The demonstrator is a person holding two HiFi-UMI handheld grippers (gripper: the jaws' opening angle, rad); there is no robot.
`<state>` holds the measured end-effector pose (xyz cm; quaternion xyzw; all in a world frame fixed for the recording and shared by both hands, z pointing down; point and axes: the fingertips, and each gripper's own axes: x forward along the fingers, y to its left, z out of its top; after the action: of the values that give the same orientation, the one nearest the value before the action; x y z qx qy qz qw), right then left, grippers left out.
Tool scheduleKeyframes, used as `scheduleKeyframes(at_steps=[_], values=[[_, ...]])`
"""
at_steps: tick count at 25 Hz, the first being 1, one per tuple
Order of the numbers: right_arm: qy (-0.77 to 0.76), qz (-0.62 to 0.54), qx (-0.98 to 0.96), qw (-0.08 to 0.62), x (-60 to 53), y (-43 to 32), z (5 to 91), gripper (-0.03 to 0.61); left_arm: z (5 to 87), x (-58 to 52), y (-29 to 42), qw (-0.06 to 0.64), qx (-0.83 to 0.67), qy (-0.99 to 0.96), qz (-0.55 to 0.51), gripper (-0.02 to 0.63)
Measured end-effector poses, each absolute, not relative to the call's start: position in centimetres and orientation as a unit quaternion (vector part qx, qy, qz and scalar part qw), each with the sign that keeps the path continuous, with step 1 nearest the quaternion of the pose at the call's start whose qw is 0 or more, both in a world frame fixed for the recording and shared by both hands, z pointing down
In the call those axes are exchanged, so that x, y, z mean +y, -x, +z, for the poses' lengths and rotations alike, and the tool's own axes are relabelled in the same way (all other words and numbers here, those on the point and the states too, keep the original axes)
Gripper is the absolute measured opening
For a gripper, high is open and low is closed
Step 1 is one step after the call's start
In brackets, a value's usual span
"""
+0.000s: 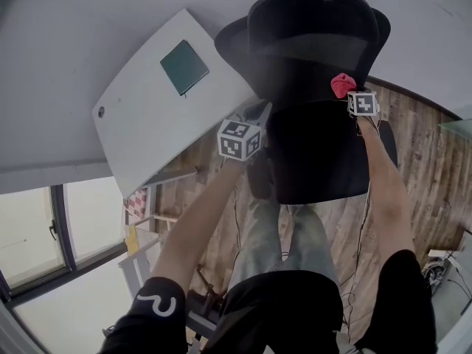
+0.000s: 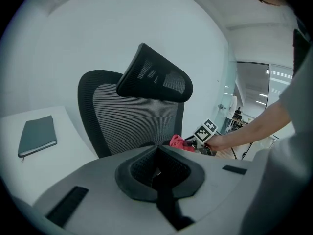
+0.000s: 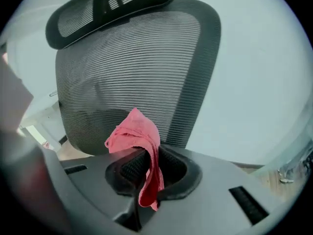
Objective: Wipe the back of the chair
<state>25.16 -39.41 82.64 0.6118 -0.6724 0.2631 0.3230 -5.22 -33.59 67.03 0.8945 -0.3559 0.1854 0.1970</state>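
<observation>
Chair back [image 3: 132, 62] rises just ahead of the right hand-held gripper [image 3: 146, 176] pinching a pink cloth [image 3: 133, 133]; left hand-held gripper [image 2: 157, 174] is pressed together, empty.

Head view: a white table [image 1: 147, 124] with rounded corners fills the 10 o'clock sector. One dark green closed notebook [image 1: 184, 66] lies flat on it, toward the edge at 12 o'clock. A small round cable port [image 1: 101, 112] sits in the tabletop near the 9 o'clock corner, well apart from the notebook. A wood-plank floor [image 1: 417, 142] runs from 3 to 6 o'clock. The black mesh office chair [image 1: 317, 87] stands over it just beside the table; its base is hidden.
</observation>
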Motion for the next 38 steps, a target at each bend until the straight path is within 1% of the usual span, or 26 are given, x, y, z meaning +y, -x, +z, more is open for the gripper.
scheduleKeyframes(at_steps=[5,9,16,22,29,38], values=[[-0.650,0.290,-0.632,0.308,-37.7,-30.3,82.3,0.066,66.9,-33.8,3.4,0.193,-0.344,-0.899,0.190,0.025],[-0.623,0.303,-0.663,0.283,-35.6,-30.7,80.2,0.066,66.0,-34.0,2.4,0.190,-0.342,-0.901,0.185,0.025],[-0.580,0.269,-0.740,0.209,-32.4,-26.8,73.0,0.063,62.4,-33.7,2.6,0.183,-0.355,-0.902,0.164,0.025],[-0.567,0.220,-0.767,0.205,-30.4,-21.6,65.1,0.064,57.6,-32.3,3.5,0.178,-0.374,-0.901,0.128,0.025],[-0.567,0.177,-0.786,0.171,-30.0,-17.2,56.4,0.064,52.5,-30.5,4.9,0.140,-0.401,-0.899,0.101,0.025],[-0.569,0.163,-0.794,0.135,-29.7,-12.6,52.5,0.064,48.7,-29.2,9.2,0.132,-0.448,-0.882,0.062,0.025]])
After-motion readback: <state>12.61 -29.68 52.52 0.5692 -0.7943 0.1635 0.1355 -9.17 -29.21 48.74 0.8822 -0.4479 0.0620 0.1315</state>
